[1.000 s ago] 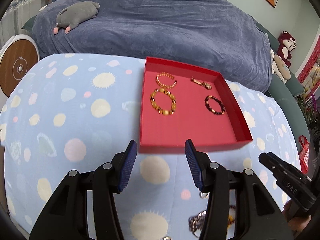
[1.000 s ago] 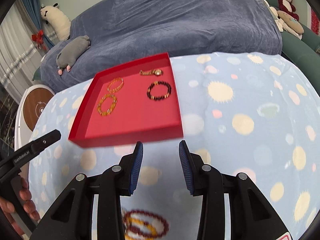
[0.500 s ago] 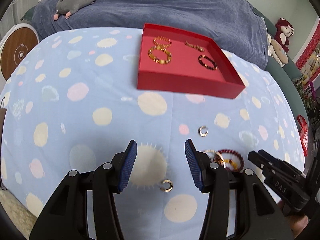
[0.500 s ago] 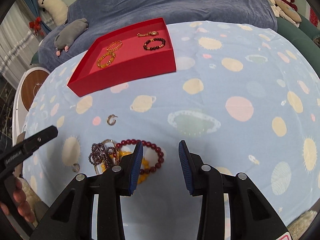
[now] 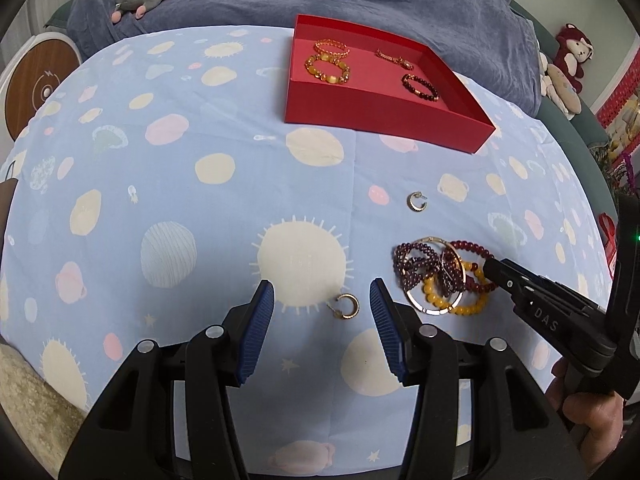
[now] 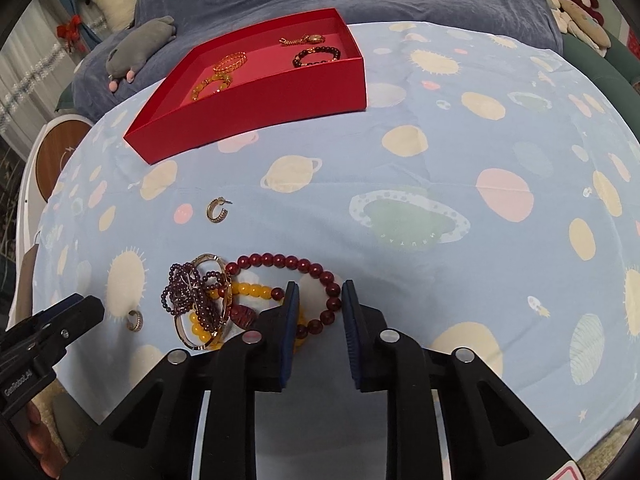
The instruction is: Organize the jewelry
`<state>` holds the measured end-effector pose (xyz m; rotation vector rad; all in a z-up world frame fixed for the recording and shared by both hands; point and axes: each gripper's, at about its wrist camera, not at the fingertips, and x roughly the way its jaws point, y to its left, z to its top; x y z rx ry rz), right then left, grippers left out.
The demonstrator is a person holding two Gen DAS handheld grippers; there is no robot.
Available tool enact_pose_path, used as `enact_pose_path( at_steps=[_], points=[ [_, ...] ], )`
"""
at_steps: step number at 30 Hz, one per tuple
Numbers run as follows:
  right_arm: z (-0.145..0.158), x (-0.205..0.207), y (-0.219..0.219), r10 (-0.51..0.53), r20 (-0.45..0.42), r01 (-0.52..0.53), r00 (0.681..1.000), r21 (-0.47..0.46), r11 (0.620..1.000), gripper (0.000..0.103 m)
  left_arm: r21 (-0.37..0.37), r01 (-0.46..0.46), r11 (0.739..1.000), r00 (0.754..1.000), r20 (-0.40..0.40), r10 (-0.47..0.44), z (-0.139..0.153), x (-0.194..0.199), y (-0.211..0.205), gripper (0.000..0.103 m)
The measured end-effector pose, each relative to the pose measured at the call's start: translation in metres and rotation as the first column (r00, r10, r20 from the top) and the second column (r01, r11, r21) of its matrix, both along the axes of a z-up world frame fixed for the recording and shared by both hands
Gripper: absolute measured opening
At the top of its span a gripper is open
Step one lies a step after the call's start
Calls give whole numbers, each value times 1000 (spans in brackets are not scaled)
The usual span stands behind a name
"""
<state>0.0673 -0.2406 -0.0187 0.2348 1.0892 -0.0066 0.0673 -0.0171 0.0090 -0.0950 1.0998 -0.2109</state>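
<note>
Left hand-held gripper [image 5: 322, 305]: I hold it half open, astride small gold hoop earring [image 5: 347, 306], untouched.
Right hand-held gripper [image 6: 319, 307]: jaws just narrowing around dark red round-bead bracelet [image 6: 298, 277], lying flat, not yet pinched.

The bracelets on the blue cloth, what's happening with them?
A person is sorting jewelry into the red tray, which already holds four pieces. The right gripper has just been closing around the red bracelet in the tangled pile. The left gripper hangs open over a gold earring; another earring lies loose.

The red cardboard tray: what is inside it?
Inside the red cardboard tray lie four pieces: two amber bead bracelets, a gold watch, a dark bead bracelet. Nothing covers them.
</note>
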Motion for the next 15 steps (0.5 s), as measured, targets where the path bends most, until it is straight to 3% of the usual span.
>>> enact_pose_path(
  at_steps=[2,4,15],
  points=[
    [0,0,-1,-5,-1,5,1000,10,1000,17,1,3,1000,1000,-4,-3,-1,-1,-1,48],
    [-2,1,-2,2,-15,-2,1000,12,1000,7,1,6,1000,1000,-7,-6,-1,-2,-2,48],
    [-5,-41,-11,-35,-26,37,999,82,996,7,-30,41,999,999,-10,-41,-2,-7,-16,48]
  ],
)
